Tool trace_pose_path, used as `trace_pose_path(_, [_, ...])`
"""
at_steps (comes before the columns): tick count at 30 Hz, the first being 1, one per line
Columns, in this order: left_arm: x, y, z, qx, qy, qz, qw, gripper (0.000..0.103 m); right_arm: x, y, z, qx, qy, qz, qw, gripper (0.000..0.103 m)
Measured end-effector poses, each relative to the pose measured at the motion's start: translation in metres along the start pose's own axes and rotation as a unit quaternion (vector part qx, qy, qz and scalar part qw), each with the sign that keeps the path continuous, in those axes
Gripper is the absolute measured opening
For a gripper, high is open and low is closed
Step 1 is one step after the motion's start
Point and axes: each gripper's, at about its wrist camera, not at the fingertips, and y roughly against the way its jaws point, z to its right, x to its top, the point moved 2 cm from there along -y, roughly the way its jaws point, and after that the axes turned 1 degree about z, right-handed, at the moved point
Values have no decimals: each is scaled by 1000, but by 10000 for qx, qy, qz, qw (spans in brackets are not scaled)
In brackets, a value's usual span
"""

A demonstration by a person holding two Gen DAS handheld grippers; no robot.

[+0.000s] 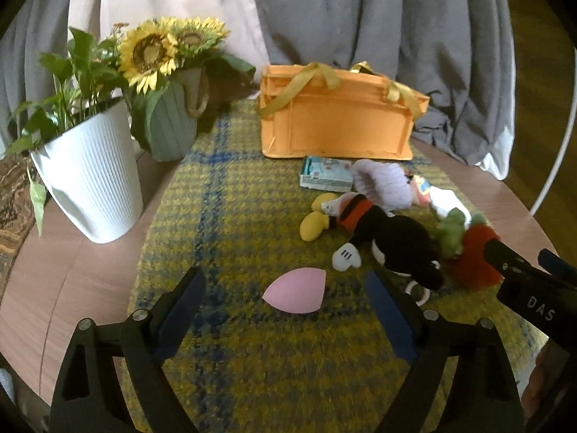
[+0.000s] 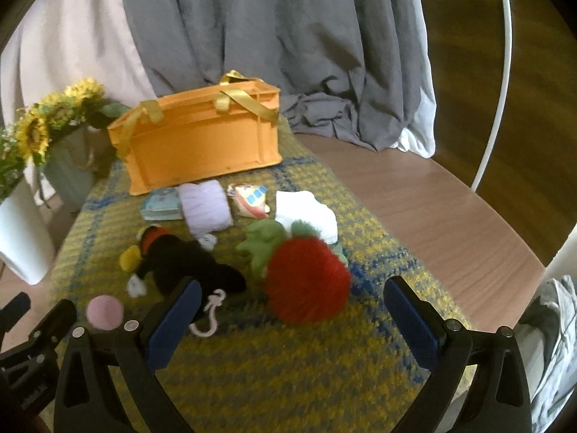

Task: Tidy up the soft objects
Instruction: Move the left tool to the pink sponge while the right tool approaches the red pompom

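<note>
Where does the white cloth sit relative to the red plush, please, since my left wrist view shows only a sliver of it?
Observer: The white cloth lies just behind the red plush, towards the orange crate; the right wrist view shows it whole.
Operator: Is the right gripper around the red plush?
Observer: Its fingers stand wide apart either side of the plush; the right gripper is open and holds nothing.
Operator: Anything else hidden from me behind the lilac roll?
Observer: A small printed pouch lies between the lilac roll and the white cloth, in full view here.
</note>
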Motion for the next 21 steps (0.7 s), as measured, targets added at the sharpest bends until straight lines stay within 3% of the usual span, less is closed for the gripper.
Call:
trace_pose_path(7, [-4,-23,10,495,339,-98,9981,88,2,-41,9,181,151,-269,9994,102])
trace_pose_path(14, [-9,-42,19,732,498,-240,9958,85,3,-72,14,387,437,-404,9975,96])
trace_pose_path(21, [-12,-62,16,845,525,-332,9945,69,-3,-88,10,646,508,-552,9951,88])
